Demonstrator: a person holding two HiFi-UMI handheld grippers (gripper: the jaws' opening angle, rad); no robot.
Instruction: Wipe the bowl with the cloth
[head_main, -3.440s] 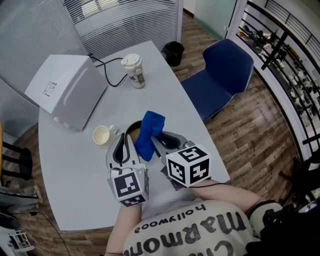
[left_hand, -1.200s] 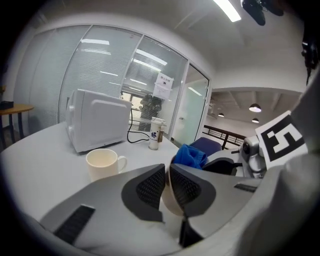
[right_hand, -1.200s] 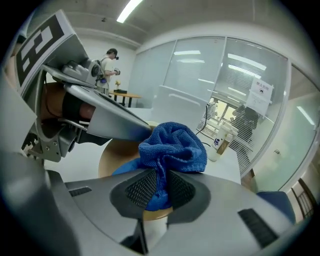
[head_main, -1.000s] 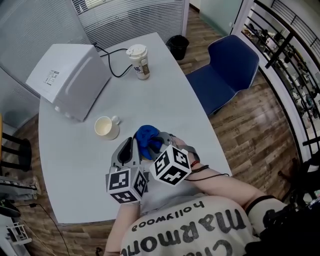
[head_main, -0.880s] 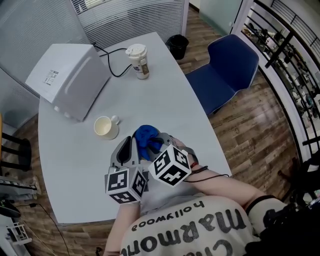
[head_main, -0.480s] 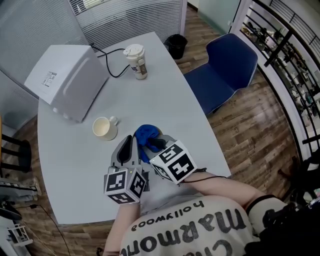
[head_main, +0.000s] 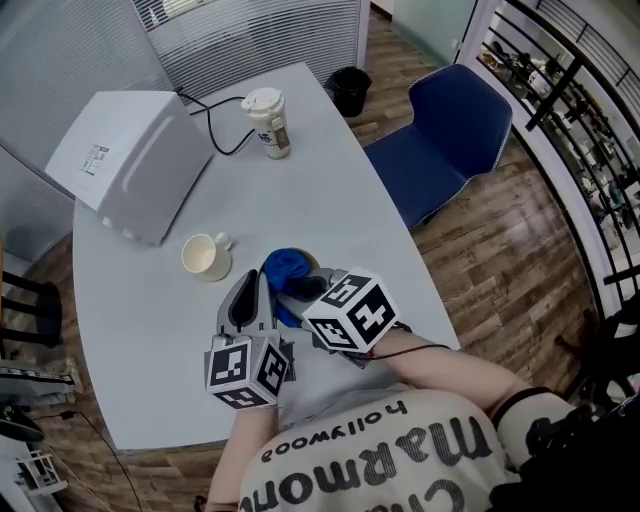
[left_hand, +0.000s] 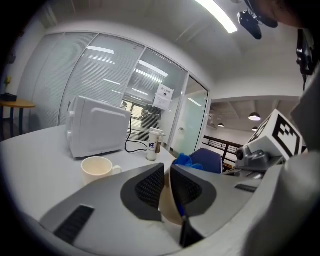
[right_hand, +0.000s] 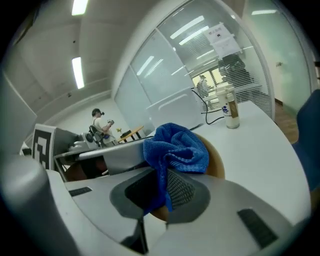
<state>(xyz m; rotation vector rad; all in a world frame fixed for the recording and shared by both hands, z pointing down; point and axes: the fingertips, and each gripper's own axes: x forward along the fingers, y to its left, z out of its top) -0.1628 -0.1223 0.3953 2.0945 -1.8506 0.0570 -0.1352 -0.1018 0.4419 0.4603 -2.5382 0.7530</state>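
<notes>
Could lever round tan wooden bowl (right_hand: 216, 161) out of narrow rim pinch of left gripper (left_hand: 167, 166) by pressing blue terry cloth (right_hand: 175, 147), clamped in right gripper (right_hand: 161, 173), too hard.

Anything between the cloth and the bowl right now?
Nothing visible. The right gripper holds the cloth right at the bowl, apparently touching its inside. The left gripper clamps the bowl's rim, beside the cloth and not in its way.

Bright, even light from ceiling strips (left_hand: 216, 16) above the table (head_main: 330, 210); soft shadows, fisheye gripper views, black vignetted corners.
</notes>
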